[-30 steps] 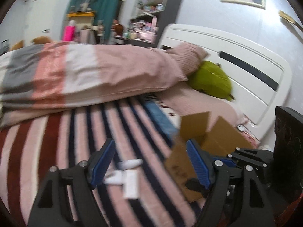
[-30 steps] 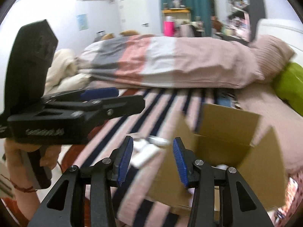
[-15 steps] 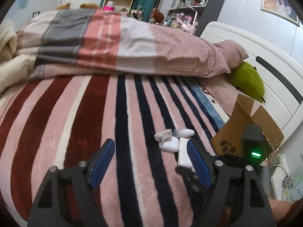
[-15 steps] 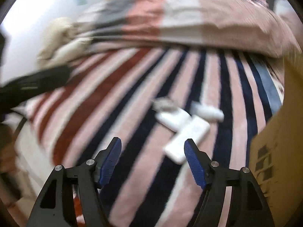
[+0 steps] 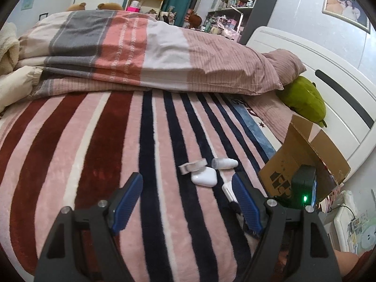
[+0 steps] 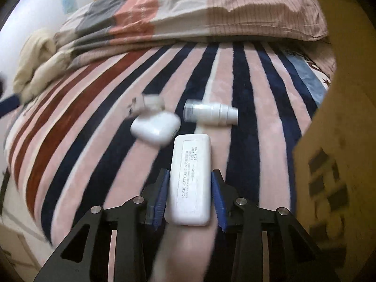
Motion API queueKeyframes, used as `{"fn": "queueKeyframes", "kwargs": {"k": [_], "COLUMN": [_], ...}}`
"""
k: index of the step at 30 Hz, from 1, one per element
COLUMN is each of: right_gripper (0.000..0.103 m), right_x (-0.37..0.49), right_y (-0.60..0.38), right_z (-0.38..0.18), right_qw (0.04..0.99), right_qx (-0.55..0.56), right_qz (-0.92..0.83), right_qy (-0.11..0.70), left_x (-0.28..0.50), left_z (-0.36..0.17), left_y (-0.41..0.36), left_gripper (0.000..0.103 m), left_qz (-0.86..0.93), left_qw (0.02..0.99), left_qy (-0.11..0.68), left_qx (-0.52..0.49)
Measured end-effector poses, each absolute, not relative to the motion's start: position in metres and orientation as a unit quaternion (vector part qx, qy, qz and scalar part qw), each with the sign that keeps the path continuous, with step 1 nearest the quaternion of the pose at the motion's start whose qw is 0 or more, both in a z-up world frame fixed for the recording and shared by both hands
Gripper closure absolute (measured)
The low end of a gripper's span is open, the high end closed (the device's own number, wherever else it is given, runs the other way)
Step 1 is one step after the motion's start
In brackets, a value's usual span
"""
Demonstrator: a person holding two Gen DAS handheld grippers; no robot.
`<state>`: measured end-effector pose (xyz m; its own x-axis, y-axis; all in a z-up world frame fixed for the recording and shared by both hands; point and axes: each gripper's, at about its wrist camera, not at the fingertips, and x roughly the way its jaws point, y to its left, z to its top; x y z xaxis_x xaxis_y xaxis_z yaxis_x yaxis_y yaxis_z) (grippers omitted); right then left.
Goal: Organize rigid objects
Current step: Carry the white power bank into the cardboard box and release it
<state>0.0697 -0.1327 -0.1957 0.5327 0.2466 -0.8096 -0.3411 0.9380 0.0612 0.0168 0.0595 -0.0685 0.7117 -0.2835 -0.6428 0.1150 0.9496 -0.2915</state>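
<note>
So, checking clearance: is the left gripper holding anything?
No, the left gripper is open over the striped blanket, with nothing between its fingers.

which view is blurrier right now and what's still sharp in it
Right wrist view is blurrier: the cardboard box and rounded white case smear, while the flat white case between the right hand-held gripper fingers stays sharp. Left wrist view is crisp, with fisheye bending at edges.

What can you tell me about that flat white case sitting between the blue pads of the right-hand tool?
The flat white case is a long rounded-corner rectangle, apparently smooth plastic, with small grey print along its top, partly reading KATO-KATO. It lies flat on the striped blanket, lengthwise between the right gripper pads, which flank its near half; whether they already squeeze it is unclear. Its far corner lies close to the rounded white case, contact uncertain.
</note>
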Motion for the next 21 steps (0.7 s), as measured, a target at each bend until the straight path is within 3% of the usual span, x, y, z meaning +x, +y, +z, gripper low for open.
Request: {"fn": "queueKeyframes", "kwargs": {"k": [12, 19, 21], "right_gripper": [0.072, 0.072, 0.072], "right_x": [0.046, 0.015, 0.007], "right_y": [-0.120, -0.101, -0.101], "right_z": [-0.191, -0.103, -0.082], "right_qw": [0.885, 0.891, 0.891], "right_qx": [-0.109, -0.085, -0.080], "right_qz": [0.178, 0.306, 0.328], "right_qy": [0.416, 0.326, 0.304], "left_x": [0.017, 0.018, 0.019], "left_z": [-0.057, -0.029, -0.021], "left_y": [0.047, 0.037, 0.029], "left_gripper": [0.027, 0.028, 0.037], "left_qz": [-0.144, -0.172, -0.185], "left_qw": [0.912, 0.917, 0.918], "left_qy": [0.362, 0.338, 0.329], "left_qx": [-0.128, -0.124, -0.123]}}
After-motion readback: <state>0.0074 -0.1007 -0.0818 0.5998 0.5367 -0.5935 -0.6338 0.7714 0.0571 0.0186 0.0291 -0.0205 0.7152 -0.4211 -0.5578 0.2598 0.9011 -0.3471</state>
